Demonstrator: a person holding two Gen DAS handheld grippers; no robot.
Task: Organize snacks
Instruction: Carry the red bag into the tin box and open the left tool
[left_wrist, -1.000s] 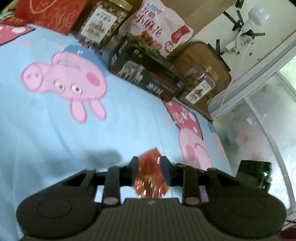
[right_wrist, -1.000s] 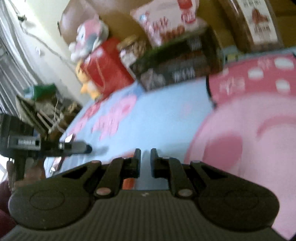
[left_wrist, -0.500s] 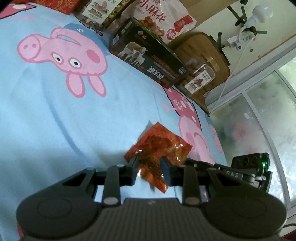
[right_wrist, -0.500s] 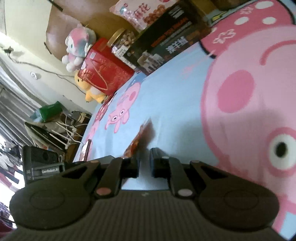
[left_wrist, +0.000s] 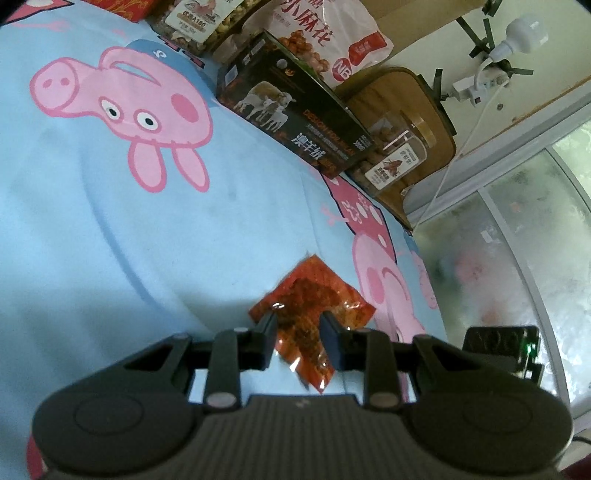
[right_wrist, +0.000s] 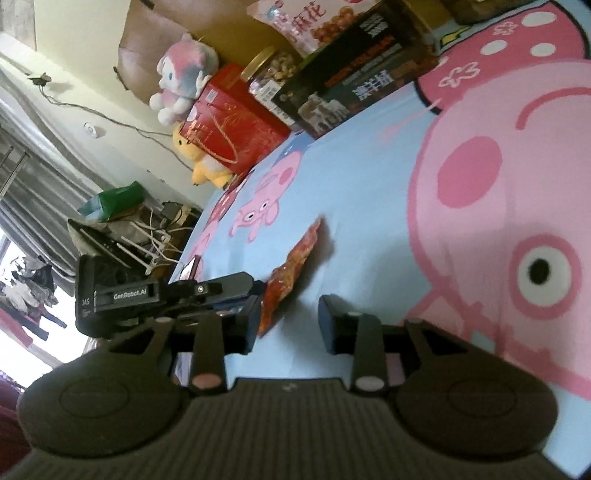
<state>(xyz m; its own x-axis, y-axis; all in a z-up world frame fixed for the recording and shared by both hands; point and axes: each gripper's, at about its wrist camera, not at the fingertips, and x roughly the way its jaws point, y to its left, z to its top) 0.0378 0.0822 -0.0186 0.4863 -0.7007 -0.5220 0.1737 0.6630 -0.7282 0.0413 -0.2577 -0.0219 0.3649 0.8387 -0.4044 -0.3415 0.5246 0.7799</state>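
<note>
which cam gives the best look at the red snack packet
The left wrist view: the red snack packet faces that camera flat-on, held up between the left gripper's fingers. The right wrist view catches it only edge-on, as a thin strip beside the opening right gripper.

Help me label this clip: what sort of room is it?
Probably a bedroom: a cartoon-pig bedsheet covers the surface, plush toys sit against the wall, and snack packets line the padded headboard.
</note>
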